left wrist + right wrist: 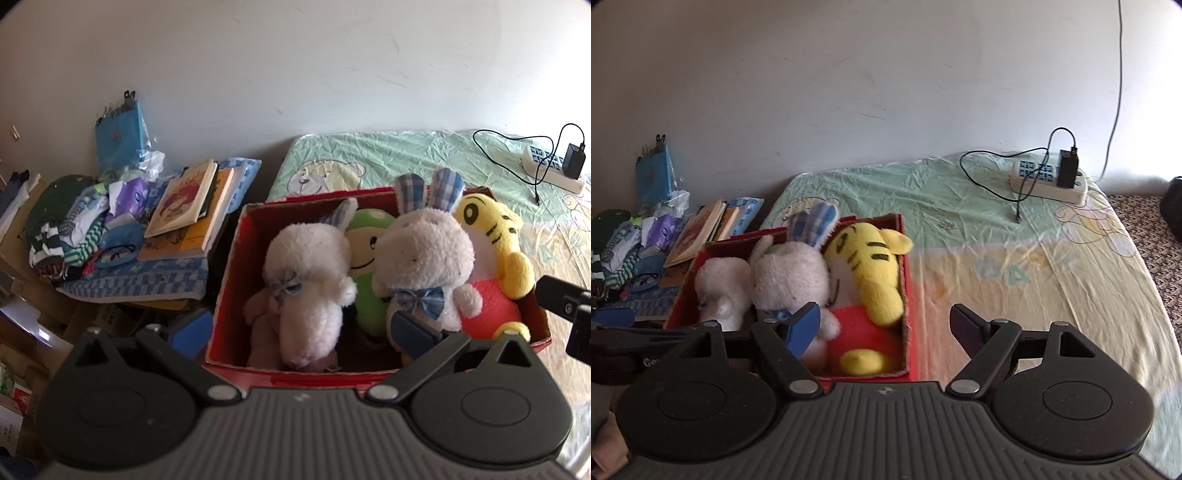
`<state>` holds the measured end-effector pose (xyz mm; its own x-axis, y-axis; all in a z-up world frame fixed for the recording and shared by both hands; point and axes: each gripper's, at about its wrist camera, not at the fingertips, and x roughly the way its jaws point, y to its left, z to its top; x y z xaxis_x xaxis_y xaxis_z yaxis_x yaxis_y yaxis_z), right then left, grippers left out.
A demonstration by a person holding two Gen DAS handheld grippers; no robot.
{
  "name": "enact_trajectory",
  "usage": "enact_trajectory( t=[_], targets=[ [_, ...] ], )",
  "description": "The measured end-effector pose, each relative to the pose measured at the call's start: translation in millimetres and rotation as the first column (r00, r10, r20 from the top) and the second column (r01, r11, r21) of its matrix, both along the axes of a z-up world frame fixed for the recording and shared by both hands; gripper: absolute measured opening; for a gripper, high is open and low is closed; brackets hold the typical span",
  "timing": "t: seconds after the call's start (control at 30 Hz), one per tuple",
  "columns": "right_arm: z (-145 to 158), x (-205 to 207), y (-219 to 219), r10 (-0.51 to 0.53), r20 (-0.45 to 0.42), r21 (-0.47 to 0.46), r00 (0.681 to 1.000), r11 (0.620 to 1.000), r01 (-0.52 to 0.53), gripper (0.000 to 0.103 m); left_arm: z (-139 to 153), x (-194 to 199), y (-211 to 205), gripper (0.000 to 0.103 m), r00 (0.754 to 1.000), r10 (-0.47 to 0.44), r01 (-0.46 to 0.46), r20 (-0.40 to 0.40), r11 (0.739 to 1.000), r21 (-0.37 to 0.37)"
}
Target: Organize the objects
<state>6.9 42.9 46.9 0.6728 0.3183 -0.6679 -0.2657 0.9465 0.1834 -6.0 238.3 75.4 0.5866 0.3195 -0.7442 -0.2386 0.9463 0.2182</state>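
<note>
The soft toys (421,251) sit packed in the red box (236,266) on the bed (1015,266) — both the left gripper (301,330) and right gripper (886,326) hover with jaws spread, empty — and a careless nudge toward 12 o'clock could tip the overfilled box.

The red box (236,258) of plush toys on the bed (406,155) is viewed closely from above and in front by the left wrist camera, while the same red box (908,295), bed (1015,258) and wall are seen from farther right by the right wrist camera.
</note>
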Motion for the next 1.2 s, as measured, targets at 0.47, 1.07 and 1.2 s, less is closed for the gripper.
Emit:
enact_trajectory(
  t=[0.47,1.07,1.2],
  targets=[
    [-5,6,4,-0.014,-0.023,0.026,1.0,1.0,0.014,0.079,-2,5,5,0.103,1.0,0.018,-0.018,0.0,1.0,0.012],
    [-18,26,-4,-0.005,-0.052,0.043,0.999,0.999,0.008,0.079,-13,30,-10,0.102,0.999,-0.02,0.019,-0.032,1.0,-0.015],
    [-19,28,-1,0.006,-0.055,0.042,0.998,0.999,-0.003,0.079,-15,31,-7,0.102,0.999,-0.009,0.008,-0.041,1.0,-0.018]
  ],
)
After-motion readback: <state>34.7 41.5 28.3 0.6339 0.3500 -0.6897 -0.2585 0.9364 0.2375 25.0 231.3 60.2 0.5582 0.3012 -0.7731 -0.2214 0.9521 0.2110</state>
